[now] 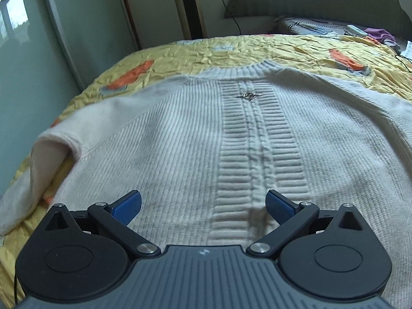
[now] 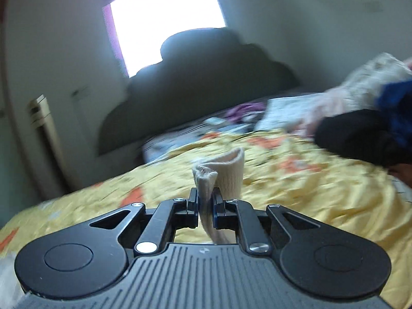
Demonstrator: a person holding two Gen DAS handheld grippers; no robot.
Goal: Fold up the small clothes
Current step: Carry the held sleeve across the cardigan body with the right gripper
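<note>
One cream knit sweater [image 1: 200, 139] lies flat on the yellow bedspread [image 1: 231, 51], directly ahead of and beneath the left hand-held gripper [image 1: 203, 207]. Its long axis runs straight away from that gripper: the hem is nearest, the ribbed collar [image 1: 257, 68] farthest. A single cable-knit band runs up the middle, with one small metal ornament [image 1: 248, 96] below the collar. One sleeve [image 1: 51, 154] trails off to the gripper's left and bends down over the bed's edge.

The left hand-held gripper has its two blue-padded fingers [image 1: 127, 207] spread wide, with nothing between them, poised just above the knit near the hem.

The right hand-held gripper [image 2: 205, 203] is closed tight on a cream ribbed cuff [image 2: 226, 175], which stands up between its fingers, the open end pointing up and away. Beyond it to the right sits a blurred pile of clothes [image 2: 360, 128], dark, blue and pale. One grey headboard [image 2: 206, 82] stands ahead under one bright window [image 2: 164, 18].
</note>
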